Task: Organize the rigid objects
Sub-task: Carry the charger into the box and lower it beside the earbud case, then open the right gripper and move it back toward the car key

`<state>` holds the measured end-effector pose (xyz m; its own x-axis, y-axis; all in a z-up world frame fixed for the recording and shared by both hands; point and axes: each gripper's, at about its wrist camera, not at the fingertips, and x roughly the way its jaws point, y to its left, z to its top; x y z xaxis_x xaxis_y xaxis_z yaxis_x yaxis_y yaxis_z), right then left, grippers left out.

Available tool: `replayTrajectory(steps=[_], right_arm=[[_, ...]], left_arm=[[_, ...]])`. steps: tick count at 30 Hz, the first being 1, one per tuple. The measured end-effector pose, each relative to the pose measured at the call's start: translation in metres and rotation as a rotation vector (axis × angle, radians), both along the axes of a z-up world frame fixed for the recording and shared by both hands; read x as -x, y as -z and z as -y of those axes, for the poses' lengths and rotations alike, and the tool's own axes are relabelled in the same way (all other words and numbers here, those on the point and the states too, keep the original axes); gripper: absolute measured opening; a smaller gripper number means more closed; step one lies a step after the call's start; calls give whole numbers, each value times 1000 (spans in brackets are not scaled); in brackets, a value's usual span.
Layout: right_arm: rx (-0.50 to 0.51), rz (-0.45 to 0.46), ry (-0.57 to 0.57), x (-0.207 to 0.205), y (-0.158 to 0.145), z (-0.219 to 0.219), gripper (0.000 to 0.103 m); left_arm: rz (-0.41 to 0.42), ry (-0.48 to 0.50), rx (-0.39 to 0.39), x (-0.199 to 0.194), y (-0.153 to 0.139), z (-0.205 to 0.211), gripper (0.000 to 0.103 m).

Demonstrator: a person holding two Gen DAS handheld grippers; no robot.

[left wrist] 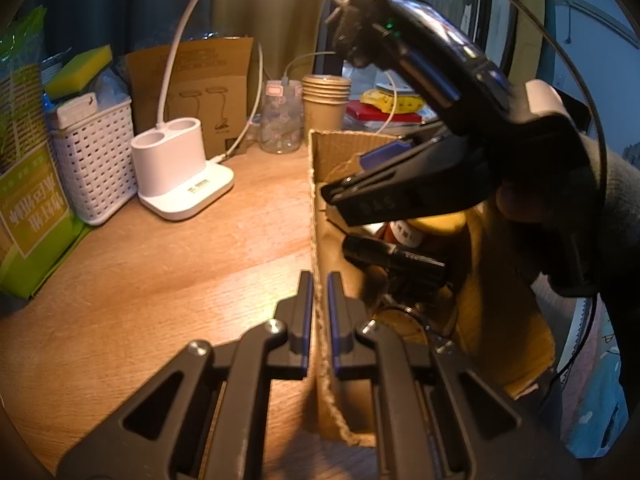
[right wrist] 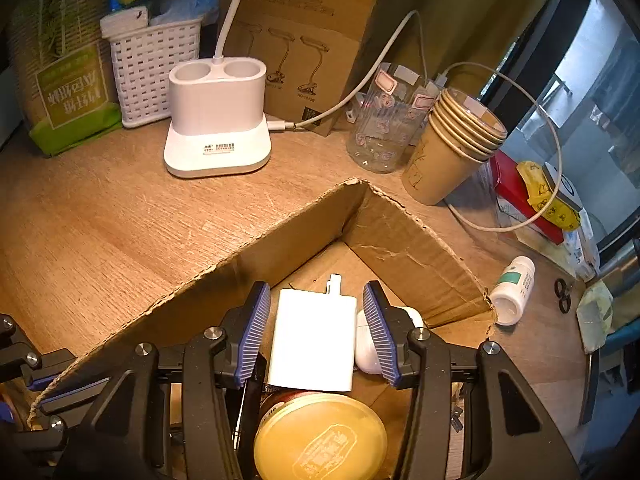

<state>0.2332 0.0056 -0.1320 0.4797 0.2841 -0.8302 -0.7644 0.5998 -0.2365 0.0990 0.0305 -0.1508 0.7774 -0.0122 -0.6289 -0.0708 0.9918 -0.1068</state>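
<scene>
Left wrist view: left gripper point(left wrist: 319, 312) had its fingers pinched together on the near wall of the cardboard box point(left wrist: 316, 216), steadying it on the wooden surface point(left wrist: 160, 272). Right gripper point(left wrist: 334, 194) hung over the box interior w/ a hand point(left wrist: 560, 208) behind it; whether its fingers were apart couldn't be told from here. Inside the box: a black cylindrical item point(left wrist: 394, 258) w/ tiny unreadable print, a small bottle w/ red label point(left wrist: 402, 234), also unreadable. White lamp base point(left wrist: 182, 174) had a small sticker, too blurred to read.

Right wrist view: right gripper point(right wrist: 316, 332) fingers stood apart, either side of a white charger point(right wrist: 312, 340) that seemed to lie in the box, pads not touching it. Whether just dropped or about to be picked, can't tell. Beside it a white earbud case point(right wrist: 370, 344); below, a round yellow lid point(right wrist: 320, 438) w/ an embossed emblem, text illegible. So several items were already boxed.

Left to do, prob.: a white pill bottle point(right wrist: 514, 290) w/ green label lay on its side just outside the box's right corner, and small black scissors point(right wrist: 563, 290) sat further right. Paper cups point(right wrist: 452, 152) and a clear jar point(right wrist: 384, 120) stood behind the box, maybe not part of the job.

Readable writing: green packet point(right wrist: 72, 80) carried Chinese characters, upside down, not clear enough to transcribe; brown lamp carton point(right wrist: 296, 48) showed clip-lamp drawings and a QR code.
</scene>
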Motion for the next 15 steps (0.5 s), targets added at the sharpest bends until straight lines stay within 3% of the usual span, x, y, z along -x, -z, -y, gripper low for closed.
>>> replayTrajectory(steps=[15], right_arm=[[-187,33,113,4,-42,55,52]], left_arm=[[-2,-5,-18,-2,0,1,7]])
